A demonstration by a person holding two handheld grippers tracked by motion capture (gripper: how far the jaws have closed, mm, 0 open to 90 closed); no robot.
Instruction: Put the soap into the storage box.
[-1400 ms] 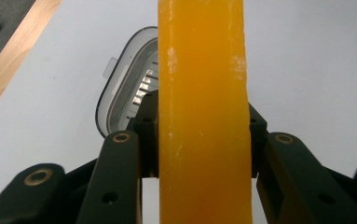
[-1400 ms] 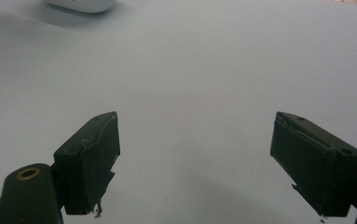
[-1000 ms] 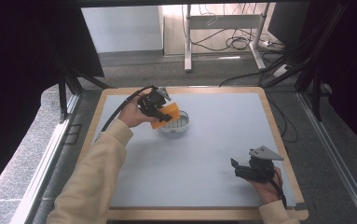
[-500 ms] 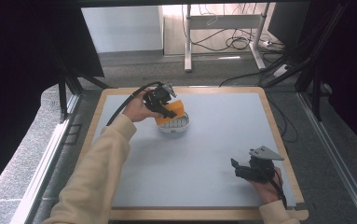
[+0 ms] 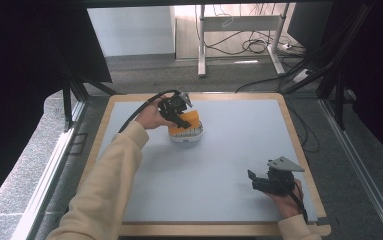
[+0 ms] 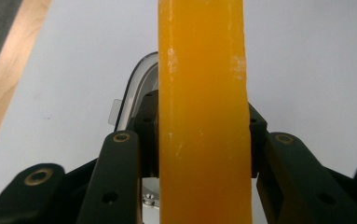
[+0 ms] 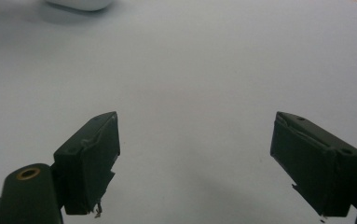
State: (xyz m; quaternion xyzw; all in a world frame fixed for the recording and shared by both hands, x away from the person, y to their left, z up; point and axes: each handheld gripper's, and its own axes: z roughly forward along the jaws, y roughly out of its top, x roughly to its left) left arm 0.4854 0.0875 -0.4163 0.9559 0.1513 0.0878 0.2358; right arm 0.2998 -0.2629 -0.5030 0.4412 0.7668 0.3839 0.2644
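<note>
Left gripper (image 5: 181, 119) clamps the orange sponge (image 6: 203, 112) directly over the white bowl (image 5: 186, 136), near the table's far wooden edge (image 5: 199, 96); right gripper (image 5: 259, 182) gapes empty, bare mat ahead of its fingers

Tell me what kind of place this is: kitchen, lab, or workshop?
Most likely a lab recording station. A wood-framed table with a plain grey mat sits inside a black metal frame, loose cables lie on the floor behind, and the left gripper works an orange sponge.
</note>
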